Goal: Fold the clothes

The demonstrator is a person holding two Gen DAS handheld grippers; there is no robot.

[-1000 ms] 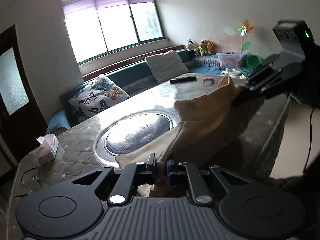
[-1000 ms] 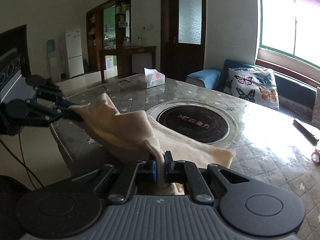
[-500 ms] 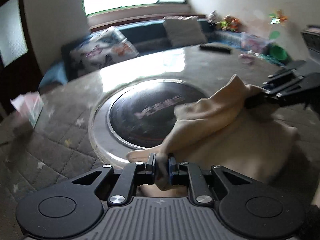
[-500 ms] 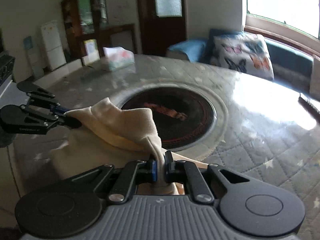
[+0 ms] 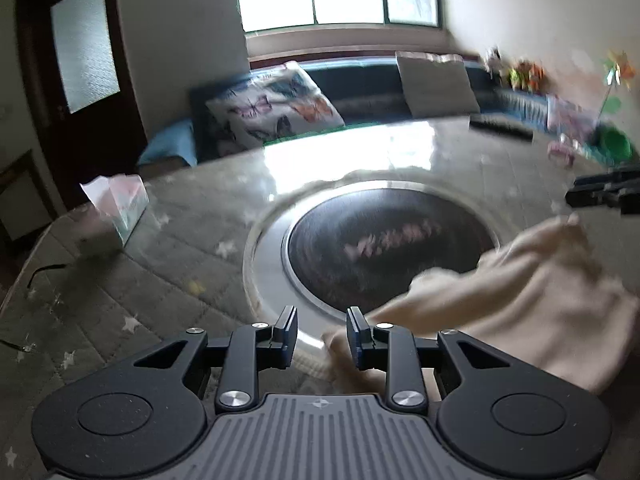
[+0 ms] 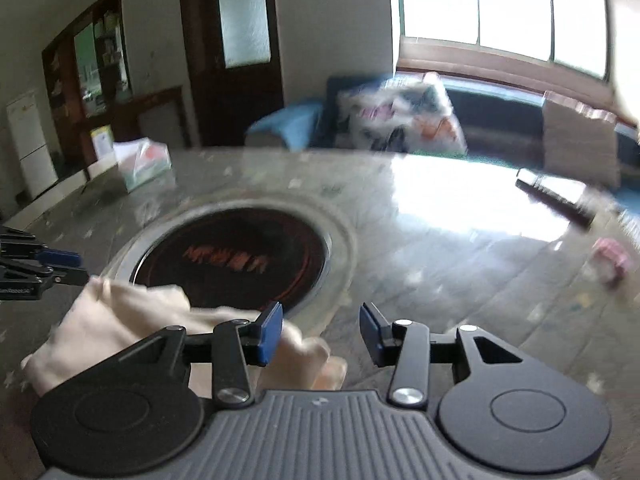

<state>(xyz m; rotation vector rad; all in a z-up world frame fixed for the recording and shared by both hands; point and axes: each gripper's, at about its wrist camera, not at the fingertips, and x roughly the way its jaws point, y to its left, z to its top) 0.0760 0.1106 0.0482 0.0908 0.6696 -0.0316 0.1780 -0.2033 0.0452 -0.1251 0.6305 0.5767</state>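
Note:
A cream garment (image 5: 520, 300) lies bunched on the quilted table, at the near edge of the round dark hotplate (image 5: 384, 248). My left gripper (image 5: 322, 334) is open, with the cloth's left end just beside its right finger. My right gripper (image 6: 320, 332) is open and empty; the garment (image 6: 112, 320) lies under and to the left of its left finger. Each gripper shows at the other view's edge: the right gripper (image 5: 608, 196) and the left gripper (image 6: 36, 268). Both views are motion-blurred.
A tissue box (image 5: 120, 204) stands at the table's left side. A dark remote (image 5: 500, 128) and a small pink item (image 5: 560, 152) lie at the far right. The sofa with a butterfly pillow (image 5: 276, 108) runs behind the table (image 5: 140, 300).
Both grippers have opened and let go of the garment, which has dropped from its raised fold onto the table. Both cameras have swung and drawn apart.

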